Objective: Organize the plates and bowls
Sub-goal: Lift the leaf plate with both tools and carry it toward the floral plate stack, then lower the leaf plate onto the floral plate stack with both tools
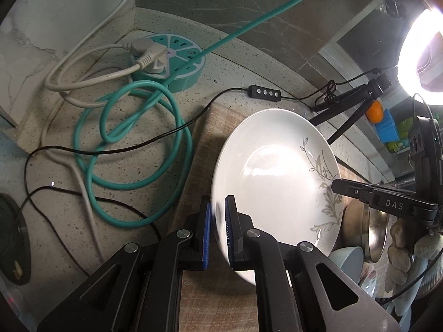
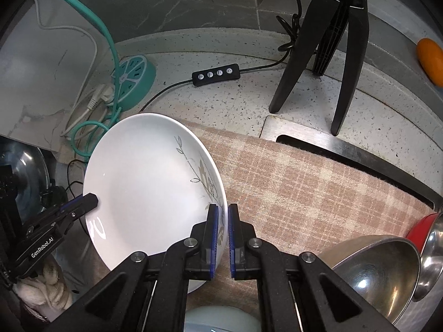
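A white plate with a grey leaf pattern (image 1: 277,171) is held tilted above a checked cloth (image 1: 216,121). My left gripper (image 1: 218,215) is shut on its left rim. My right gripper (image 2: 223,221) is shut on its right rim, over the leaf pattern; the plate also shows in the right wrist view (image 2: 149,182). The right gripper's fingers (image 1: 360,191) reach the plate's right edge in the left wrist view. The left gripper's fingers (image 2: 80,203) touch the plate's left edge in the right wrist view. A steel bowl (image 2: 379,271) and a pale blue bowl (image 2: 221,319) sit below.
A teal round power strip (image 1: 169,61) with teal and white cables lies on the speckled counter (image 1: 235,63) to the left. A black tripod (image 2: 332,41) and remote cable (image 2: 216,74) stand behind the cloth (image 2: 304,188). A second steel bowl (image 2: 432,254) and a red item (image 2: 418,228) are at right. An orange (image 2: 430,58) lies far right.
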{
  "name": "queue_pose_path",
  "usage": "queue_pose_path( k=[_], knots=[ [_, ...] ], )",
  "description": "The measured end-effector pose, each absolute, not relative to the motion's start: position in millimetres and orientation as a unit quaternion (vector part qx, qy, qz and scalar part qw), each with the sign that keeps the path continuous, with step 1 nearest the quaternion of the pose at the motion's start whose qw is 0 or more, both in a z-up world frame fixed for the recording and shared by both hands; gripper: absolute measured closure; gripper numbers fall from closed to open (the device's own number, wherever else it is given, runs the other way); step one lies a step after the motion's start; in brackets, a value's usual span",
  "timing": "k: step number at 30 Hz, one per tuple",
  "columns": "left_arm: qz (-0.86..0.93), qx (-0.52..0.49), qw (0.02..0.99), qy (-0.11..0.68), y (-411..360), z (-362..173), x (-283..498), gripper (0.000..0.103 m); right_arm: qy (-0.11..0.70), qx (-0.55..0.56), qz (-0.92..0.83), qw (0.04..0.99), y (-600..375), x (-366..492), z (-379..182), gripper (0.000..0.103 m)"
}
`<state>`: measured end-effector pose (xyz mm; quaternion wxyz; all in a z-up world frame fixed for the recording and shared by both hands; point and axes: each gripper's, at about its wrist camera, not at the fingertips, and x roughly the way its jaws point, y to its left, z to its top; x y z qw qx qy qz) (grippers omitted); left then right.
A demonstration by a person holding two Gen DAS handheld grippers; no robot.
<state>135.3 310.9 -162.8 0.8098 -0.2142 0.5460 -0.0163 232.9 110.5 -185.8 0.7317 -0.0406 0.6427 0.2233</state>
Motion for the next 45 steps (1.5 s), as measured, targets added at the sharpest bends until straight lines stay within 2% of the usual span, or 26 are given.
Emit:
queue_pose_path(
  k=[23,45],
  knots=[
    [-0.022,-0.196,0.840,0.505,288.1,-102.1,91.1,0.095,0.617,-0.002,0.242,0.749,78.9,186.9,-127.1,0.097],
    [-0.104,-0.158,0.840,0.509,176.0,-87.5,64.1,0.095,0.610,0.055,0.186,0.768,-55.8,125.5,-97.2,0.097]
  ],
)
